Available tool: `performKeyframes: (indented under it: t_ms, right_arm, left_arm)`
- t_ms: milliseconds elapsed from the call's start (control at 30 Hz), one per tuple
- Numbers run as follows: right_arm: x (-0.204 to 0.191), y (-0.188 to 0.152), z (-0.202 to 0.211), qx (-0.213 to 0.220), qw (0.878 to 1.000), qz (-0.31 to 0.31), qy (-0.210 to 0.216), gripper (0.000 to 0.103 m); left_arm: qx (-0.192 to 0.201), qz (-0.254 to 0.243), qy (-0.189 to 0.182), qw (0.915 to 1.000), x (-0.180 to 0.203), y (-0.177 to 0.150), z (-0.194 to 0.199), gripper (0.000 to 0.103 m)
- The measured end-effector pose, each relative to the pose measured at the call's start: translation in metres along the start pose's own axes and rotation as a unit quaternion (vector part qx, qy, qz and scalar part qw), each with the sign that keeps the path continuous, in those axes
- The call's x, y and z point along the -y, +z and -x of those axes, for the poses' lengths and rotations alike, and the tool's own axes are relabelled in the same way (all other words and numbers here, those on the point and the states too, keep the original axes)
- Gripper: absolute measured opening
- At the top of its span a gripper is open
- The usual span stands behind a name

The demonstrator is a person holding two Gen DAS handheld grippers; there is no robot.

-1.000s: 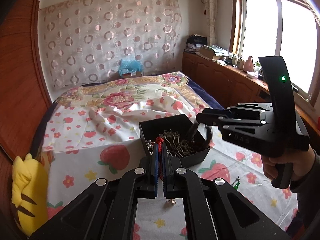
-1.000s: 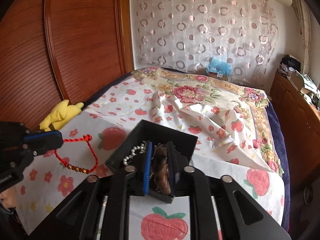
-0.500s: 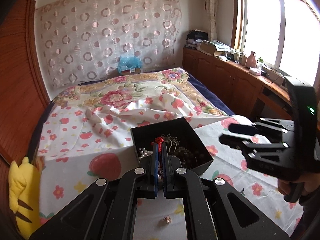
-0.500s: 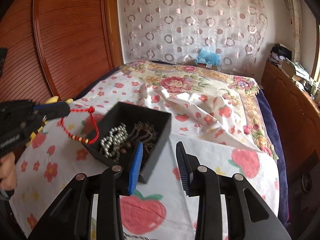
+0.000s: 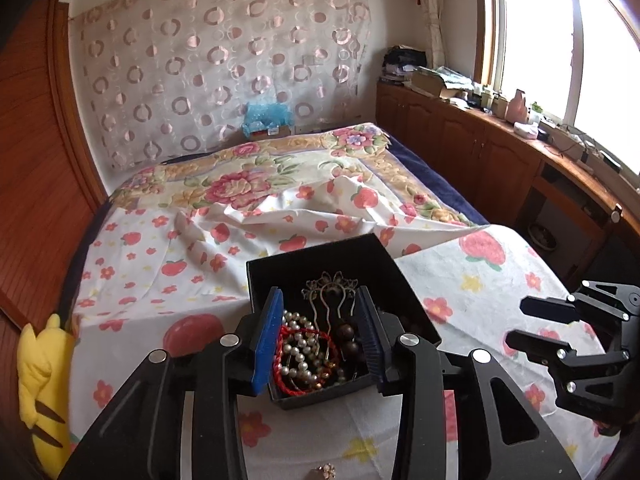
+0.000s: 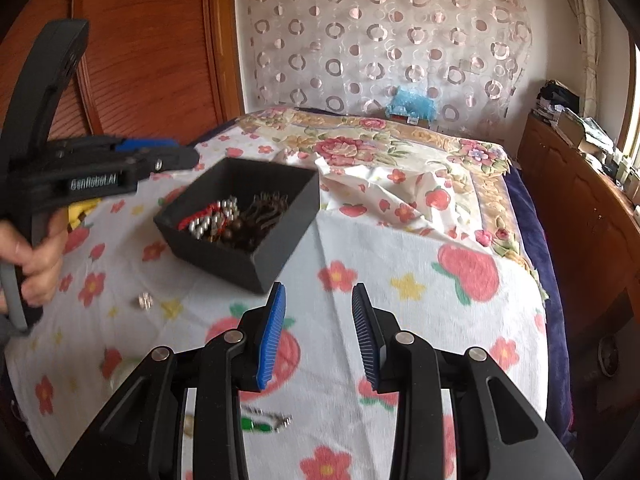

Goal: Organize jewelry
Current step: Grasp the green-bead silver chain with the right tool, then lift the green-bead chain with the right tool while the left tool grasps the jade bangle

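Sits on the strawberry-print sheet [image 5: 472,280] at the near end of the bed [image 5: 248,184]: a black box [image 5: 320,256], open-topped, holding a red cord bracelet [image 5: 298,338], a white pearl strand [image 5: 294,354], dark wooden beads [image 5: 348,340] and a bronze hair comb [image 5: 328,292], all heaped loosely. Hovers right over that box: left tongs [image 5: 320,332], jaws apart after just opening, nothing clamped, the red cord lying in the box beneath and between them. Hangs off to the box's right, above bare sheet: right tongs [image 6: 318,330], jaws likewise apart and empty. Remains outside on the sheet: a small metal trinket [image 6: 146,301] beside the box on the left-hand side, and a clip with green stones [image 6: 262,422] close under the right tongs. Looks mostly done by that count, with several pieces gathered and at least two strays to fetch. Probably calls next for the right tongs to dip toward the green clip. Lies at the bed's left edge, well apart: a yellow plush toy [image 5: 40,376].
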State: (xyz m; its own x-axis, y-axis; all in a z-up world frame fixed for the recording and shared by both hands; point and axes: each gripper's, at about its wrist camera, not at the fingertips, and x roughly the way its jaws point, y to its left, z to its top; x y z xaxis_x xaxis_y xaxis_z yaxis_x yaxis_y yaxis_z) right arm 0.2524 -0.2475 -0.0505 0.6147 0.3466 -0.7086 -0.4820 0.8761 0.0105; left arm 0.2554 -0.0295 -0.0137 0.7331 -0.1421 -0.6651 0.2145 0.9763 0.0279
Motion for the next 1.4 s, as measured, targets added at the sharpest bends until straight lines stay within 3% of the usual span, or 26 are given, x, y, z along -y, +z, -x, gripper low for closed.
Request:
performKeyframes:
  t_ms: [433,833,900,1400]
  right_arm:
    - [-0.029,-0.054,0.007,-0.029,0.999,0.019,0.029,0.037]
    - [-0.021,-0.069,-0.001,-0.055,0.998,-0.01,0.023,0.037]
    - [-0.019,-0.069,-0.004,-0.06,0.998,-0.015,0.028,0.028]
    - [-0.022,-0.07,-0.009,-0.075,0.997,0.014,0.011,0.006]
  left_arm:
    - [-0.007,-0.016,-0.009,0.9998,0.006,-0.039,0.027,0.06]
    - [-0.041,-0.044,-0.037,0.9975,0.026,-0.104,0.045,0.061]
    - [-0.046,-0.049,-0.038,0.997,0.029,-0.115,0.046,0.061]
    - [-0.07,-0.04,-0.06,0.9949,0.041,-0.144,0.049,0.065]
